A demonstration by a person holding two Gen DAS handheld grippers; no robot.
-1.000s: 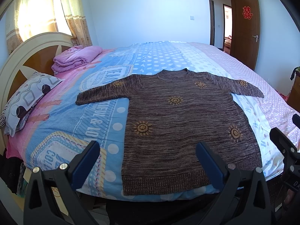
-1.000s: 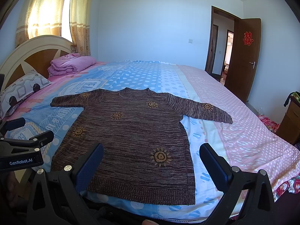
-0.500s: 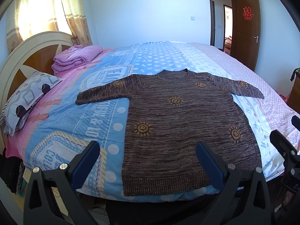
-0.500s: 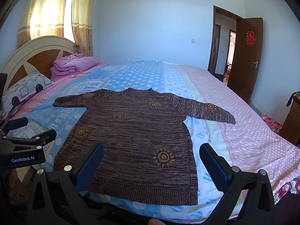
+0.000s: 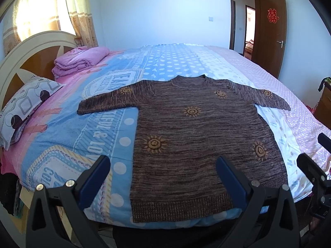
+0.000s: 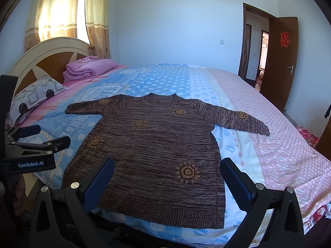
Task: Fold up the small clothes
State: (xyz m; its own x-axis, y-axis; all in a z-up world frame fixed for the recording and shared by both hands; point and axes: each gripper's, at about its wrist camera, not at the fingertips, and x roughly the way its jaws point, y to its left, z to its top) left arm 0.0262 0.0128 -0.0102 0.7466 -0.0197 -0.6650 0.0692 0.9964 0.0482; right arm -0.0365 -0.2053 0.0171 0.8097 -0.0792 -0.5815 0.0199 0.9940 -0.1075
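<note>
- Brown knit sweater (image 5: 198, 136) is lying flat on the bed (image 5: 165, 62), sleeves spread.
- My left gripper (image 5: 163, 177) and right gripper (image 6: 167, 177) are hovering spread before its hem, holding nothing.
- My fingers are hiding hem corners.

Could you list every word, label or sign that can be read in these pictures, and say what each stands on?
"GenRobot.AI": white print on the left gripper, seen from the right wrist.
Red double-happiness sign: a paper cut-out on the open door.
"& LO" and "COL": partial letters printed on the bedspread; the remaining bedspread lettering is cut off or too distorted to read.
The sweater carries only sun motifs, no text.
</note>
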